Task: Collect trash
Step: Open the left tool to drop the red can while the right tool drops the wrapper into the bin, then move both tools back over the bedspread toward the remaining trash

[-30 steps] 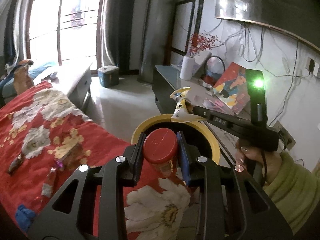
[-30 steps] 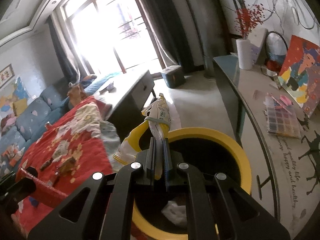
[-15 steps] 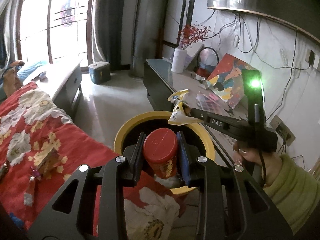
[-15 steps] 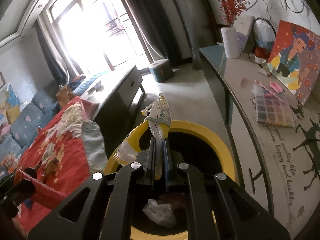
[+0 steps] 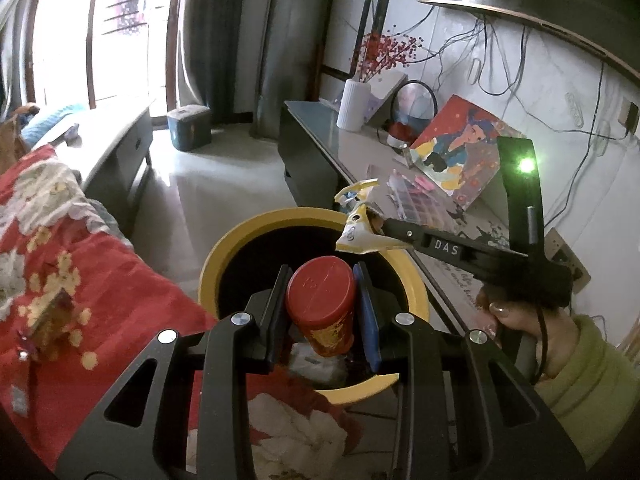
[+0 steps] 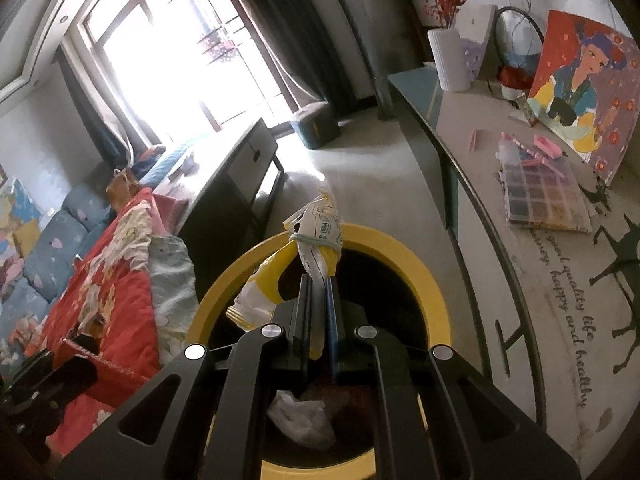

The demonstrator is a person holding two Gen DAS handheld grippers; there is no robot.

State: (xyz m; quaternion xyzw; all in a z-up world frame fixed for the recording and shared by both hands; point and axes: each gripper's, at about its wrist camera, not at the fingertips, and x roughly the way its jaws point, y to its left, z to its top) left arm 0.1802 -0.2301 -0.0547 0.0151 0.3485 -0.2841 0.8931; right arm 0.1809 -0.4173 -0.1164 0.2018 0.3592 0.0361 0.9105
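Observation:
My left gripper [image 5: 322, 300] is shut on a red cylindrical can [image 5: 322, 304] with gold print, held over the mouth of a round bin with a yellow rim [image 5: 224, 248]. My right gripper [image 6: 318, 304] is shut on a crumpled yellow and white snack wrapper [image 6: 316, 236], tied with a band, also above the yellow-rimmed bin [image 6: 424, 264]. In the left wrist view the right gripper [image 5: 376, 234] reaches in from the right with the wrapper [image 5: 356, 228] at its tip. White crumpled trash [image 6: 300, 420] lies in the bin's dark bottom.
A red floral blanket [image 5: 100, 300] with small wrappers on it lies left of the bin. A long dark console table [image 6: 520, 260] on the right carries a bead box, a painting and a white vase. A low cabinet [image 6: 236, 164] and a green box [image 5: 188, 126] stand farther back.
Both grippers have come forward and down over the bin, which now looms larger and sits under them. The can and the wrapper stay gripped.

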